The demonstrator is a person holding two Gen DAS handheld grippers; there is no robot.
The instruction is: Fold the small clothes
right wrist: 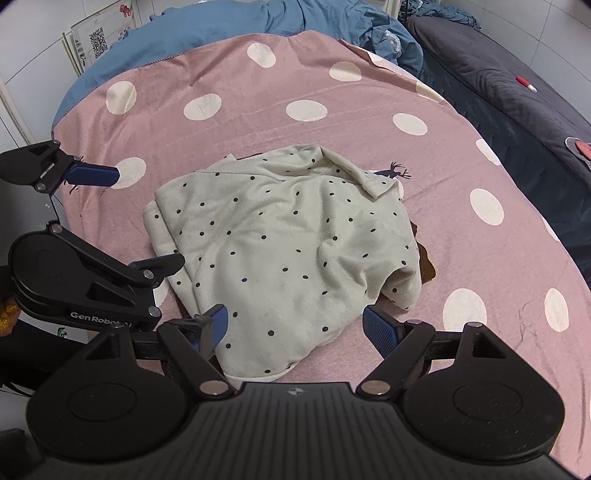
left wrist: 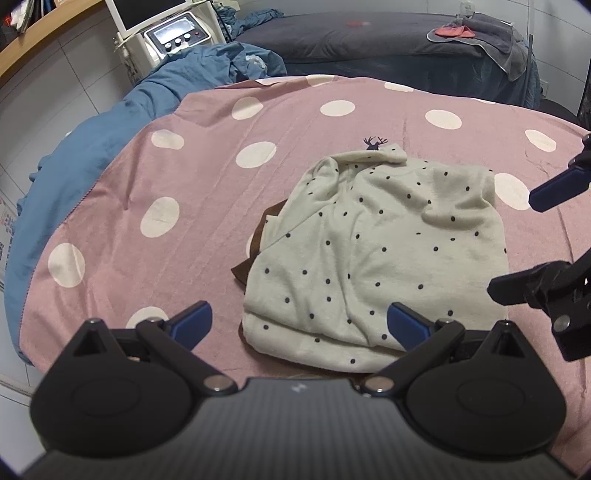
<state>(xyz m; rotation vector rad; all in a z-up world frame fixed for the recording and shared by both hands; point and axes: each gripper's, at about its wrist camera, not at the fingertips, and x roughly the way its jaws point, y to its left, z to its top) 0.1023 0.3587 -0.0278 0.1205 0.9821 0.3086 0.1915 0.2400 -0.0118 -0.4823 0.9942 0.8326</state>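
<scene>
A small cream garment with dark dots [left wrist: 373, 254] [right wrist: 284, 254] lies crumpled on the pink spotted bedspread [left wrist: 207, 192] [right wrist: 236, 122], with brown cloth [left wrist: 255, 240] [right wrist: 424, 258] showing under its edge. My left gripper [left wrist: 299, 323] hovers open over the garment's near edge, nothing between its blue pads; it also appears at the left of the right wrist view [right wrist: 147, 218]. My right gripper [right wrist: 295, 325] is open over the garment's other side and holds nothing. It enters the left wrist view [left wrist: 513, 243] from the right.
A blue quilt [left wrist: 92, 147] [right wrist: 221, 22] is bunched along the far side of the bed. A dark grey bed [left wrist: 369, 40] [right wrist: 517, 99] with a grey towel [left wrist: 506, 40] stands beyond. A white machine with knobs [left wrist: 170, 37] sits by the wall.
</scene>
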